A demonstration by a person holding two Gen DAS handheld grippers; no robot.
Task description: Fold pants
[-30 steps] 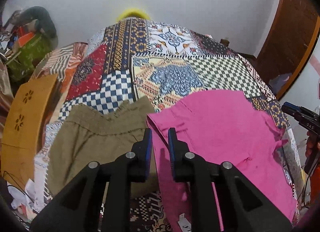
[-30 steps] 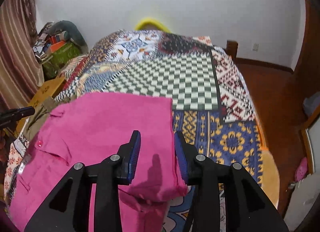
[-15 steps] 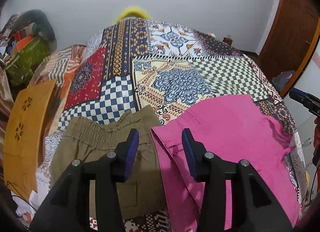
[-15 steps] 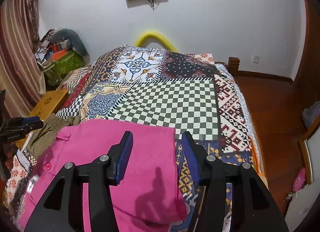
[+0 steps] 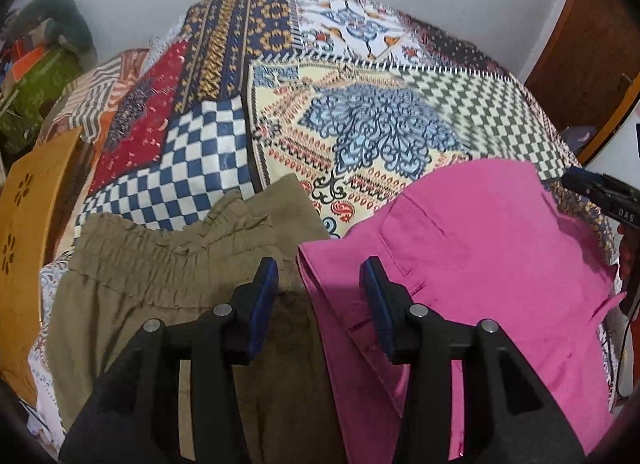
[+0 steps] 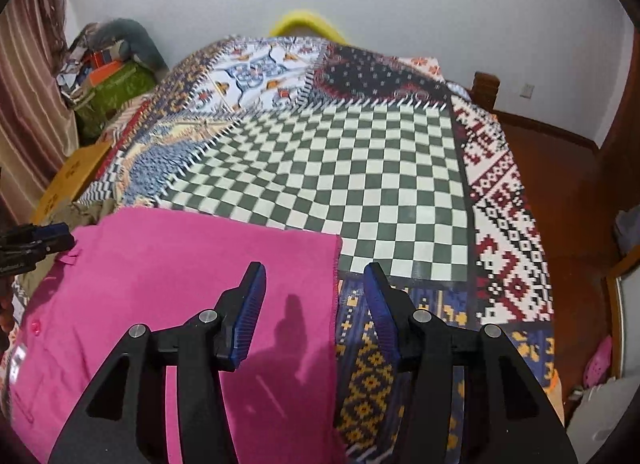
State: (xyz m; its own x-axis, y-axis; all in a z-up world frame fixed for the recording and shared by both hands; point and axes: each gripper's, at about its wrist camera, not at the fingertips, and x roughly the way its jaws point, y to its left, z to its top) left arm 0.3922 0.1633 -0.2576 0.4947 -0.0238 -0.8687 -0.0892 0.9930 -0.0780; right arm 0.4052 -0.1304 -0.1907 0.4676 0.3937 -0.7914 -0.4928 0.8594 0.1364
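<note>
1. The letters "DAS" stand on the black right gripper (image 5: 600, 194), seen from the left wrist view.
2. The folded pink cotton pants (image 6: 168, 284) lie on the patchwork bedspread (image 6: 360, 184), just beside olive-brown elastic-waist pants (image 5: 168, 276).
3. The left gripper (image 5: 320, 288) has opened its jaws; they stand apart above the pink waistband edge, holding nothing.
4. The right gripper's jaws, also just opened, straddle the pink hem edge without gripping; free checked bedspread lies beyond.

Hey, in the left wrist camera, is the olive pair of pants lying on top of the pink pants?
No, the olive pants lie beside the pink pants on the patchwork bedspread, their edges meeting without olive cloth covering pink.

Patchwork bed (image 5: 360, 136), pink pants (image 5: 480, 264), olive pants (image 5: 160, 276)
</note>
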